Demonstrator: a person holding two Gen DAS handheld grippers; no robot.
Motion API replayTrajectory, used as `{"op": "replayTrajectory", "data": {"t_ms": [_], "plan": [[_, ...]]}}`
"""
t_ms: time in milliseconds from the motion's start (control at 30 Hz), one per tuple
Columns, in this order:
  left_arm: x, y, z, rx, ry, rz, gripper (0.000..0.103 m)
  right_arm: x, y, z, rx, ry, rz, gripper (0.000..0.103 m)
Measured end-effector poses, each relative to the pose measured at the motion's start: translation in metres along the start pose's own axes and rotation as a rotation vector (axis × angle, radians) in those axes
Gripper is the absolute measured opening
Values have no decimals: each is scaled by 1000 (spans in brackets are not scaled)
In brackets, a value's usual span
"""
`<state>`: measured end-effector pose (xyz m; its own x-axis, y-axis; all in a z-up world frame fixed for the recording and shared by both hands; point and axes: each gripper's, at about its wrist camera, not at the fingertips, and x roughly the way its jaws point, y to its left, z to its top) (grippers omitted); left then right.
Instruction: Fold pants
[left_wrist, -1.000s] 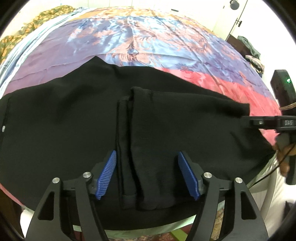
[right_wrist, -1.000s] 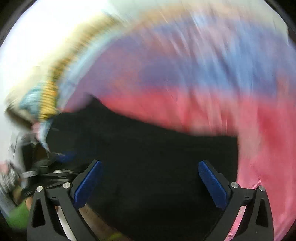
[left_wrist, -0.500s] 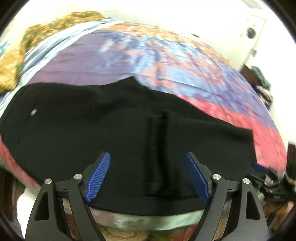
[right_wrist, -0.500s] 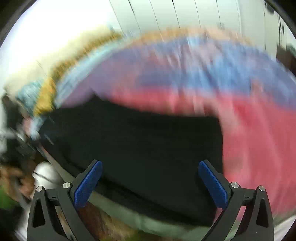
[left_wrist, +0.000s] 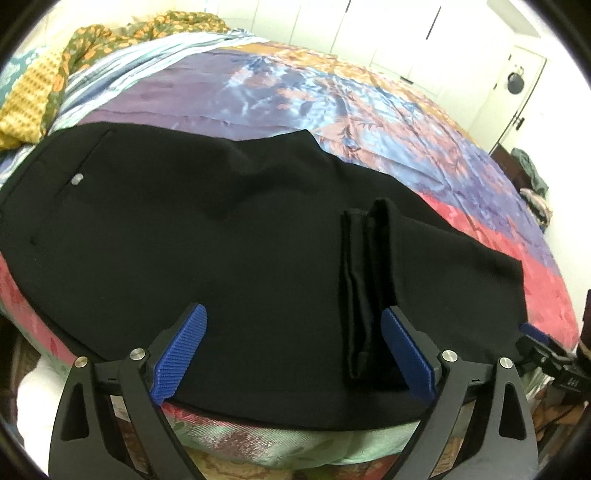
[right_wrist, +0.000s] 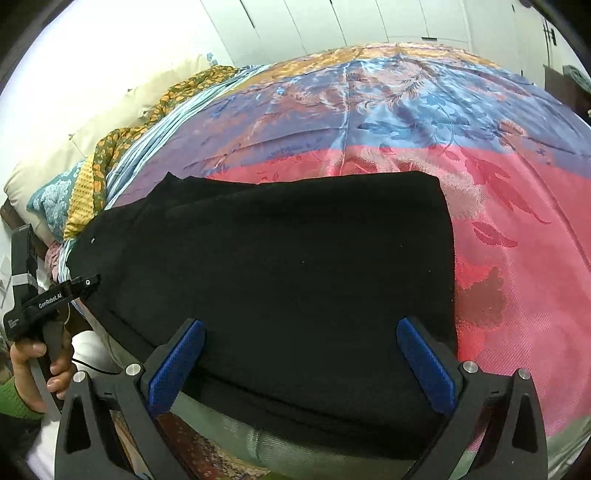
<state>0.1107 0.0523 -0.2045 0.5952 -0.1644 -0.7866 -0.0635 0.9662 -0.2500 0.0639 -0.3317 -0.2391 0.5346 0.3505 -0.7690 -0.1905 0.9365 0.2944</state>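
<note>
Black pants (left_wrist: 207, 236) lie flat across the near edge of the bed, waistband with a small button (left_wrist: 77, 180) at the left, the leg ends folded back onto the legs, their cuff edges (left_wrist: 364, 280) forming a ridge at the right. My left gripper (left_wrist: 293, 350) is open and empty, just above the pants' near edge. In the right wrist view the folded end of the pants (right_wrist: 295, 273) fills the middle. My right gripper (right_wrist: 303, 363) is open and empty over the pants' near edge. The left gripper's body (right_wrist: 48, 299) shows at far left.
The bed has a shiny bedspread (left_wrist: 332, 107) of purple, blue, orange and pink. A rumpled yellow and green blanket (left_wrist: 44, 85) and pillows (right_wrist: 55, 199) lie at its head. White closet doors (right_wrist: 332, 22) stand behind. A door (left_wrist: 517, 85) is at the far right.
Both grippers have pulled back from the pants and swung. The left view now shows the waistband end; the folded cuffs sit further right. Both stay open.
</note>
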Motion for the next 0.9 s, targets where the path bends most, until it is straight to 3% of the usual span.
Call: {"op": "replayTrajectory", "data": {"t_ms": [900], "plan": [[-3, -7, -1, 33, 11, 17, 101, 2, 3, -1, -20, 3, -22, 103]]}}
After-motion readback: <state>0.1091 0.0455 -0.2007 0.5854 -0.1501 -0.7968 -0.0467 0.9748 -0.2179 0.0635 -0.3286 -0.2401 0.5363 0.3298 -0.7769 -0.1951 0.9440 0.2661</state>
